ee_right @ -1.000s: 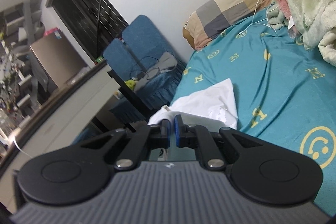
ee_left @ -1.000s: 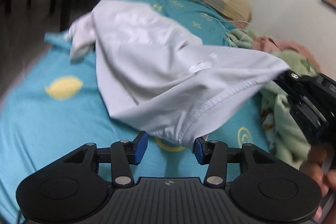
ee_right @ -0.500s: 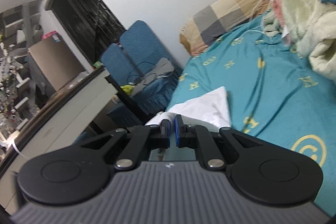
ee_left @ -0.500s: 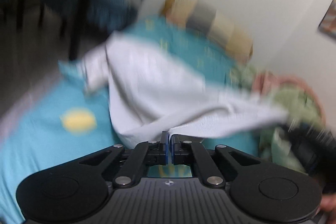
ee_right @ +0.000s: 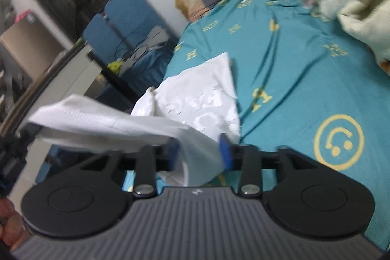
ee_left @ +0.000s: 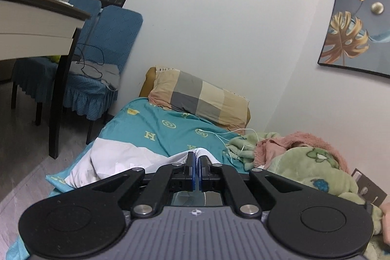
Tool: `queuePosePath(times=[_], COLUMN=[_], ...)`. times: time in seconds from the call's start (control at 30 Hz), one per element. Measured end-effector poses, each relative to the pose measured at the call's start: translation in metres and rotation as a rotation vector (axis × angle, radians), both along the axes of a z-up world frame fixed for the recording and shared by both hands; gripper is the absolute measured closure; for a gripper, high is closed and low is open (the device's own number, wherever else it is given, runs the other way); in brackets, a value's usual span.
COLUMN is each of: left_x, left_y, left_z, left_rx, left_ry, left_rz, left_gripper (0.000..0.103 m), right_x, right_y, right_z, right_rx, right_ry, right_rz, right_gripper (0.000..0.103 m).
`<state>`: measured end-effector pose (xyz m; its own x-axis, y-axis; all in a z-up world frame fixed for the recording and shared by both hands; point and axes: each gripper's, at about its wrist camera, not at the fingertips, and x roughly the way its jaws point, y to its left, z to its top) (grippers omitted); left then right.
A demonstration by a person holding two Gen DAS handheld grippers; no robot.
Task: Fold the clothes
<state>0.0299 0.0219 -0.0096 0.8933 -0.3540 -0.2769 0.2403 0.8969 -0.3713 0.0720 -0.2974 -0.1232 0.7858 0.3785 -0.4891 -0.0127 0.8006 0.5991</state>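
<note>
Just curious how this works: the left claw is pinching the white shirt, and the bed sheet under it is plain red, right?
Not quite. The left claw does pinch the white shirt, but the bed sheet is teal with yellow letters and smiley faces, not plain red. The right wrist view shows it best.

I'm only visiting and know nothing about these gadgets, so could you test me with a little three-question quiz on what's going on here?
1. True or false: the left gripper has its jaws shut on the white shirt.
2. The right gripper has cloth between its jaws. Are those jaws A) clamped tight, B) opening, or C) out of sight?
3. Fill in: the checked pillow lies at the end of the bed nearest the ____.

Key: 1 true; 2 B; 3 wall.
</note>
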Motion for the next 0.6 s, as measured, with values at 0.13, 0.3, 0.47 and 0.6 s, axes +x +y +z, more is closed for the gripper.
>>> queuePosePath(times=[0.13,0.3,0.47,0.6], left_x=[0.006,0.013,0.018,0.018], left_y=[0.006,0.001,-0.001,0.002], left_z=[-0.002,-0.003,-0.003,-0.002], left_rx=[-0.014,0.001,0.006,-0.004], left_ry=[0.013,0.018,0.017,0.015], left_rz=[-0.007,-0.020,-0.017,-0.005], left_gripper=[0.101,0.101,0.101,0.101], right_x=[-0.019,-0.041,-0.047,-0.035], right_y=[-0.001,0.029,0.072,0.100], right_z=[0.008,0.024,0.015,-0.017], right_rx=[-0.010,-0.046,0.003,0.019], right_ry=[-0.027,-0.153,-0.132,0.001], right_rz=[-0.036,0.064,0.260,0.337], right_gripper=[0.049,0.050,0.051,0.051])
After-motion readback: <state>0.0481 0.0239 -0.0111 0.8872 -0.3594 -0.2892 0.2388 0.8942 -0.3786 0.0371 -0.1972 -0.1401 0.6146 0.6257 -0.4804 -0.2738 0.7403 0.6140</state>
